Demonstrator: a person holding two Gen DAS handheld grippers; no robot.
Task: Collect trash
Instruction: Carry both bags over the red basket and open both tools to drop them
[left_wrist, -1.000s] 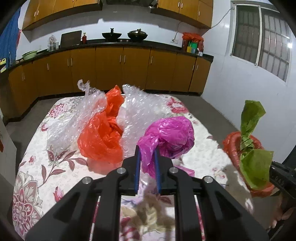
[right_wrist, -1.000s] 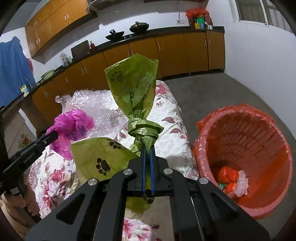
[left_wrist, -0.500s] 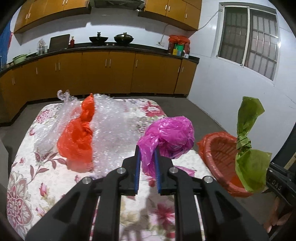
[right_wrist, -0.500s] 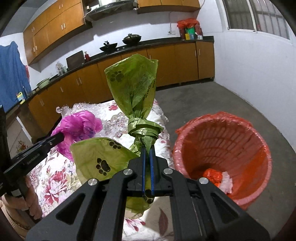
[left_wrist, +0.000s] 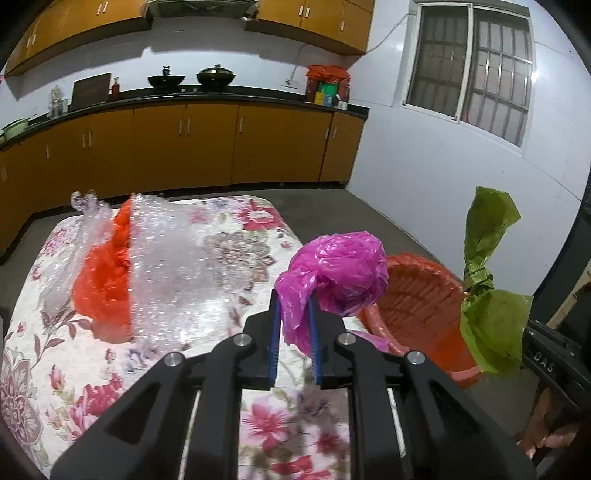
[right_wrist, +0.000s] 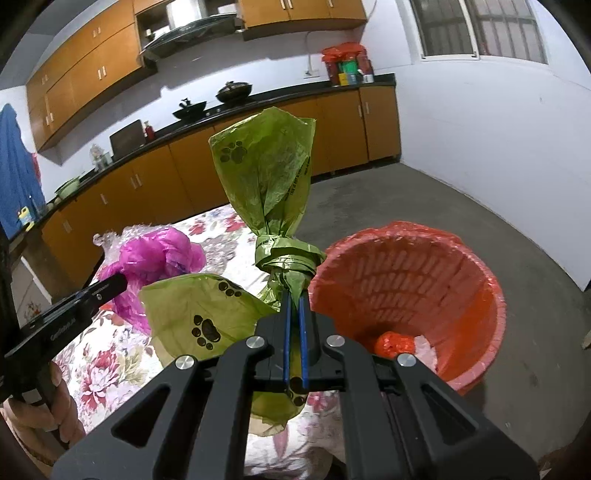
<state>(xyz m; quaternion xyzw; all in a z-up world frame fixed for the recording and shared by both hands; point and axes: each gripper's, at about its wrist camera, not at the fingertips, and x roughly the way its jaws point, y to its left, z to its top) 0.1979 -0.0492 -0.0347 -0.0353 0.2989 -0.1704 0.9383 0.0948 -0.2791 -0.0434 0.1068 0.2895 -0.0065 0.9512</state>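
My left gripper is shut on a crumpled magenta plastic bag, held above the right edge of the flowered table. My right gripper is shut on a knotted green bag with paw prints, which stands up just left of the orange bin. In the left wrist view the green bag hangs in front of the bin. In the right wrist view the magenta bag shows at the left. An orange bag and clear bubble wrap lie on the table.
The bin stands on the grey floor beside the table and holds an orange wad and white scraps. Brown kitchen cabinets line the far wall under a dark counter with woks. A white wall with a barred window is at the right.
Both grippers have swung to the right and risen a little with their bags. The bin has come further into both views, and the orange bag and bubble wrap have slid left.
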